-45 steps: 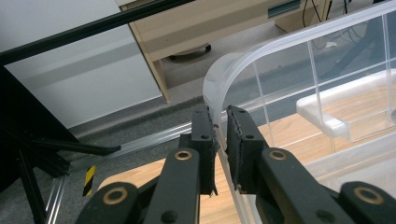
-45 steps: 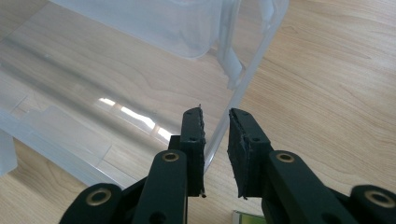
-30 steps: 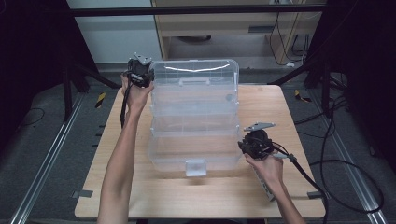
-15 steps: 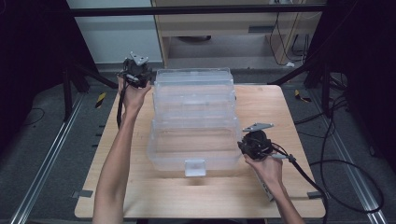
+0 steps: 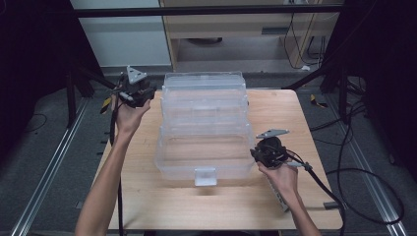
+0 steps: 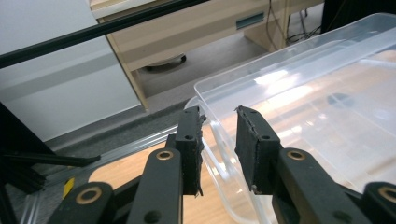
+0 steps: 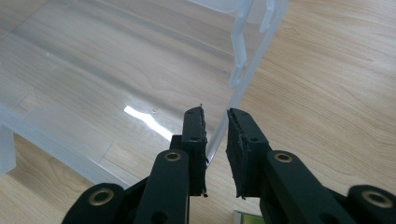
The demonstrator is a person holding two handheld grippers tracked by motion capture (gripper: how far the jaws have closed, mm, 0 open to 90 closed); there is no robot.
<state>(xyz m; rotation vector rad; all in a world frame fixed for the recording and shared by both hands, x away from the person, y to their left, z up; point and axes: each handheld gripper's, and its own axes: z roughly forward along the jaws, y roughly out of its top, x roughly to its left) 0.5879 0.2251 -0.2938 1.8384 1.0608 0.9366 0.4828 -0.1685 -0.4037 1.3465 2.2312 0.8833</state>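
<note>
Clear, colourless plastic for the storage box (image 5: 204,128), with a frosted white latch (image 5: 205,176) at the near side. Pale wood grain with light brown streaks across the surface (image 5: 275,110). Matte black on both tools, left (image 5: 147,92) and right (image 5: 256,153), brass-coloured rivets, grey plates on top. Dark grey floor (image 5: 49,147).
</note>
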